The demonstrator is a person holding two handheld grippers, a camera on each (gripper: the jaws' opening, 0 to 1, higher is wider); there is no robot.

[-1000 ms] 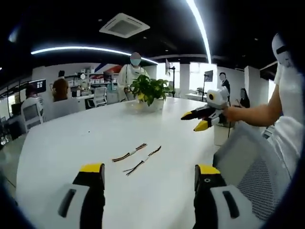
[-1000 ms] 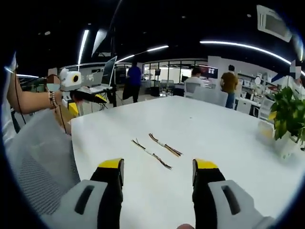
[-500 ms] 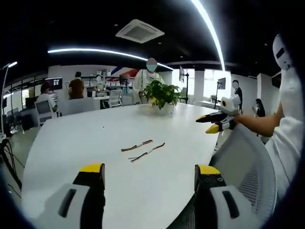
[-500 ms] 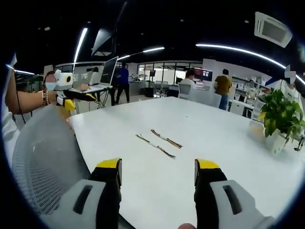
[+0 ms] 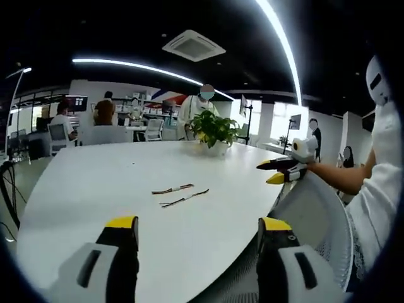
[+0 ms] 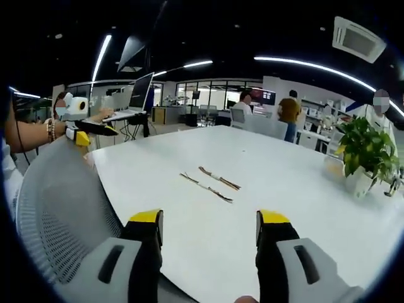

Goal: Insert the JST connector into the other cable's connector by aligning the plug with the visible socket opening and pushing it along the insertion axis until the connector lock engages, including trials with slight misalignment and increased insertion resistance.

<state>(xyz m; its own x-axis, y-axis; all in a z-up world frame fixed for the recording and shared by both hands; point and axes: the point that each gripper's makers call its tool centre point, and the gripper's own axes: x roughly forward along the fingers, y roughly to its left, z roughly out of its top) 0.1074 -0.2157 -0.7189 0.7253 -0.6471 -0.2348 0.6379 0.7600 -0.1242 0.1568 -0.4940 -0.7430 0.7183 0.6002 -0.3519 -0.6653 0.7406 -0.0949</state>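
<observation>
Left gripper [image 5: 197, 230] hangs with jaws spread wide, gripping nothing, above the worktop's [image 5: 95, 189] near edge. Right gripper [image 6: 208, 226] is likewise parted and empty. Two cables [image 6: 209, 183] lie side by side, seemingly apart, mid-worktop, well beyond both. A plant [image 5: 213, 128] stands at the far edge.

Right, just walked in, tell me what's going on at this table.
A person holds a hand-held gripper in each hand, both open and empty, back from a white table. The left hand-held gripper and right hand-held gripper both face two short cables lying side by side on the table, untouched and not yet joined. A potted plant stands farther along the table. A mesh chair back is between the person and the table.
</observation>
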